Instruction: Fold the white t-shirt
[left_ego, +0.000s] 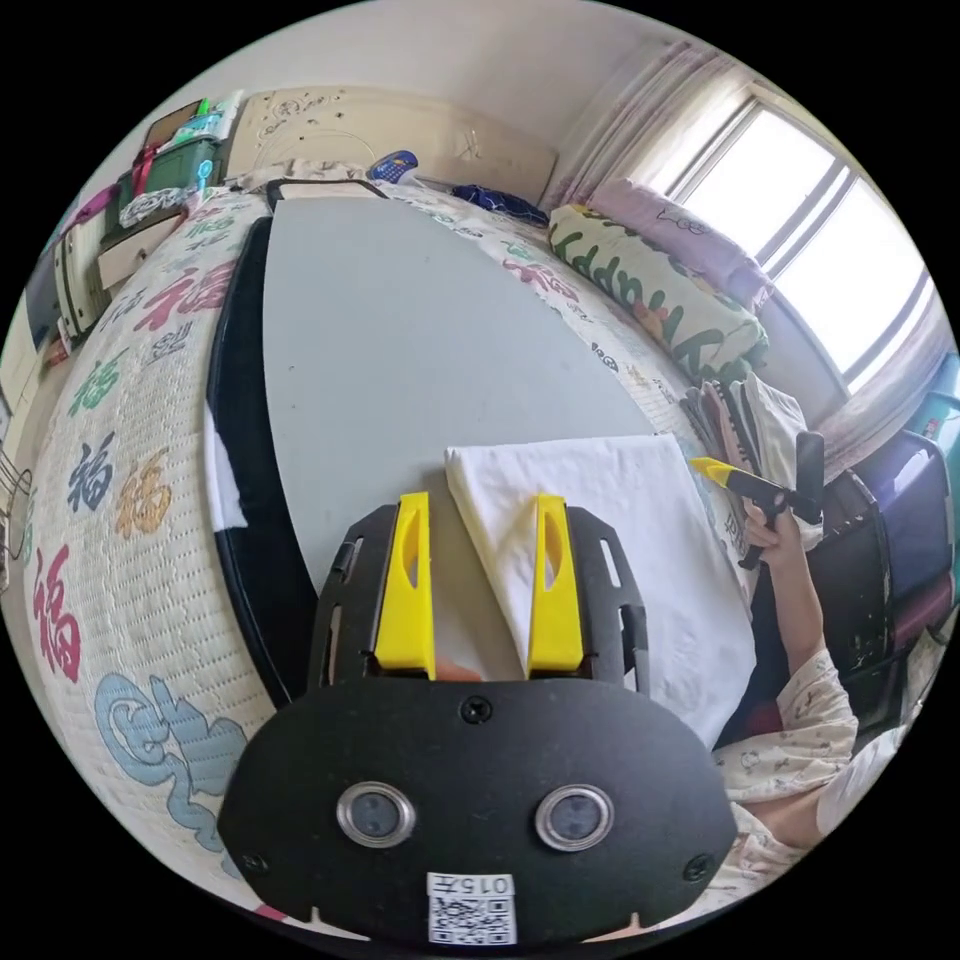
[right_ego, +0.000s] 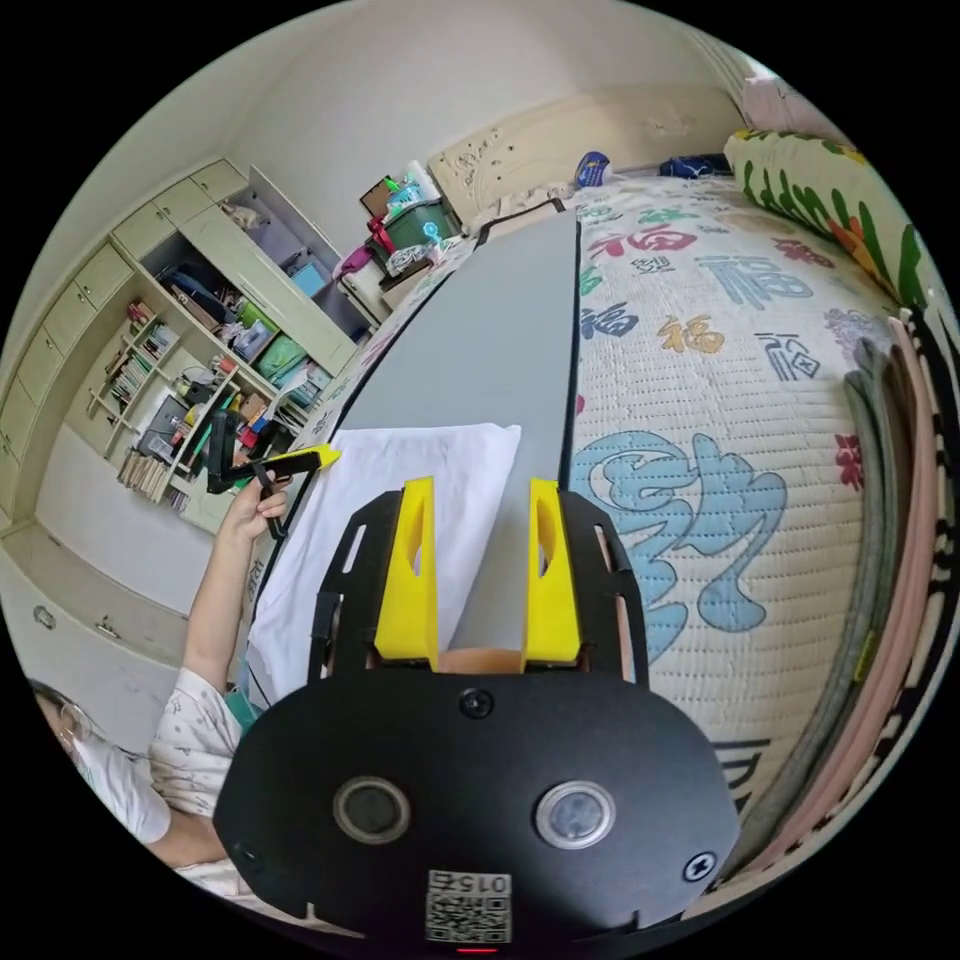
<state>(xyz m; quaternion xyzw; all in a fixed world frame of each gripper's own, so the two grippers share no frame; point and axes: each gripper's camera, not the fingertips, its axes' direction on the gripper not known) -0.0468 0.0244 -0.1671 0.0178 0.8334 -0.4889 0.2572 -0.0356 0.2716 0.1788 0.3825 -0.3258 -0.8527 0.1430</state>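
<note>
The white t-shirt (left_ego: 620, 540) lies folded into a flat rectangle on a grey board (left_ego: 400, 330) near its close end. My left gripper (left_ego: 482, 500) hangs open just above the shirt's left corner, one yellow finger over the cloth and one over bare board. A hand holds my right gripper (left_ego: 715, 468) off the shirt's right edge. In the right gripper view, the right gripper (right_ego: 481, 485) is open above the shirt (right_ego: 390, 500) edge and the grey board (right_ego: 490, 340). The left gripper (right_ego: 325, 457) sits at the shirt's far side in a hand.
The board rests on a bed with a quilt (left_ego: 120, 480) printed with coloured characters. Pillows and a rolled blanket (left_ego: 660, 290) lie under the window. A stack of folded clothes (right_ego: 890, 520) sits beside the board. Open shelves (right_ego: 200, 380) stand behind the person.
</note>
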